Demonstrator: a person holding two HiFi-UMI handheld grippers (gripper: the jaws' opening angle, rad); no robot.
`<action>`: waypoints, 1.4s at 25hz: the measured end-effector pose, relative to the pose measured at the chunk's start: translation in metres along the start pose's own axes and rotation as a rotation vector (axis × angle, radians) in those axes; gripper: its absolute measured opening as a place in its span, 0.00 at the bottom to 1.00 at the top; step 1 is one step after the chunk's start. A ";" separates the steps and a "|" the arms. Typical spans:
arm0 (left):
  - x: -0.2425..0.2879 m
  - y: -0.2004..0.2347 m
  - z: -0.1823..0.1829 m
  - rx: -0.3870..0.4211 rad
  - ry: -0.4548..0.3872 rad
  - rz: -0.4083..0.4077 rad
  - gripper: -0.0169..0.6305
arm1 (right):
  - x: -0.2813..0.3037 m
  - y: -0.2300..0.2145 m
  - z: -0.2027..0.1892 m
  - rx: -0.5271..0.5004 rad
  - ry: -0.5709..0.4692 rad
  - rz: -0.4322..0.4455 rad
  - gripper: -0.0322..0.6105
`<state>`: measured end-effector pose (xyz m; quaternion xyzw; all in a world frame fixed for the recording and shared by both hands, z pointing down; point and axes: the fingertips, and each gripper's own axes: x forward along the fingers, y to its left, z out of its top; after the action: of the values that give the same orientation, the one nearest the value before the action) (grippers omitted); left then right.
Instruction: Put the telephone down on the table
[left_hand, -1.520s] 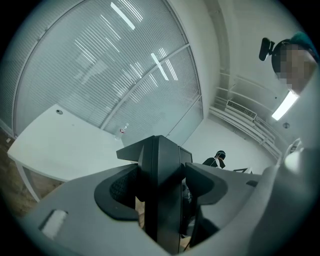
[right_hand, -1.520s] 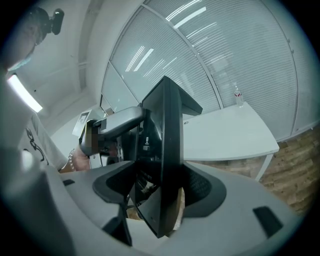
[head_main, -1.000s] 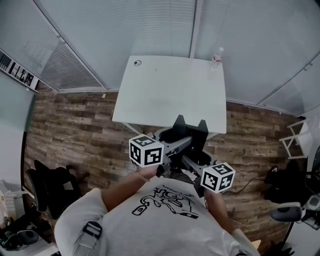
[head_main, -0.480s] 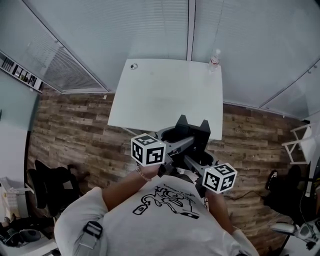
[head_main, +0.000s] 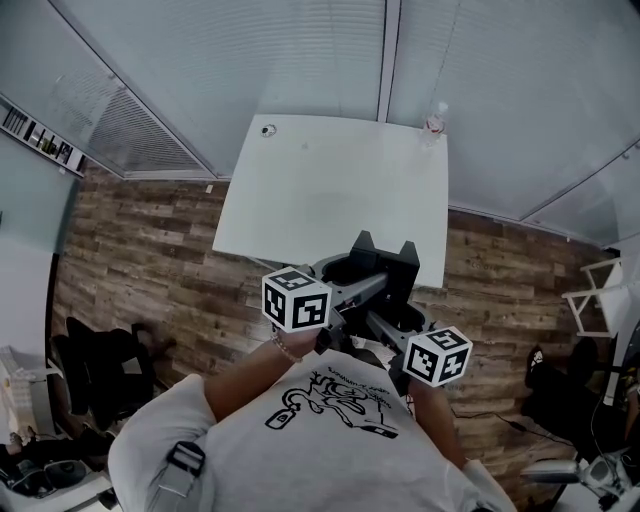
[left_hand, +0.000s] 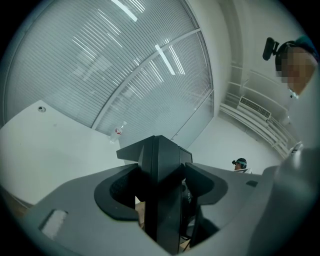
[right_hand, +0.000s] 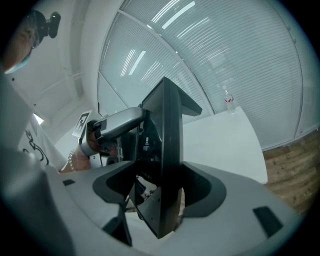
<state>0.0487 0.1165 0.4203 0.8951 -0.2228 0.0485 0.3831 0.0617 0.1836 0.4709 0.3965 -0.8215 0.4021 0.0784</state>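
Note:
No telephone shows in any view. Both grippers are held close to the person's chest and cross each other just short of the white table's (head_main: 330, 200) near edge. My left gripper (head_main: 405, 258) points up and to the right, its black jaws pressed together with nothing between them (left_hand: 159, 146). My right gripper (head_main: 360, 248) points up and to the left, also shut on nothing (right_hand: 169, 95). In the right gripper view, the left gripper's marker cube (right_hand: 81, 123) and the hand holding it appear at the left.
The table top (left_hand: 45, 145) carries a small plastic bottle (head_main: 433, 120) at its far right corner and a round grommet (head_main: 268, 130) at the far left. Glass walls with blinds stand behind it. A dark chair (head_main: 100, 365) sits on the wood floor at the left.
The grippers keep the same crossed pose before the chest. Only the head view has shifted a little, so the table sits slightly differently in the frame.

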 end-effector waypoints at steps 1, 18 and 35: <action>0.000 0.002 0.000 0.000 -0.001 -0.001 0.47 | 0.002 -0.001 0.000 0.000 -0.002 -0.001 0.48; 0.029 0.106 0.094 -0.024 -0.010 -0.026 0.47 | 0.106 -0.036 0.089 0.011 0.019 -0.040 0.48; 0.058 0.200 0.189 -0.049 -0.026 -0.003 0.47 | 0.200 -0.071 0.181 0.007 0.049 -0.022 0.48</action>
<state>-0.0022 -0.1597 0.4356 0.8863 -0.2276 0.0310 0.4021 0.0127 -0.0907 0.4826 0.3959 -0.8135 0.4137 0.1013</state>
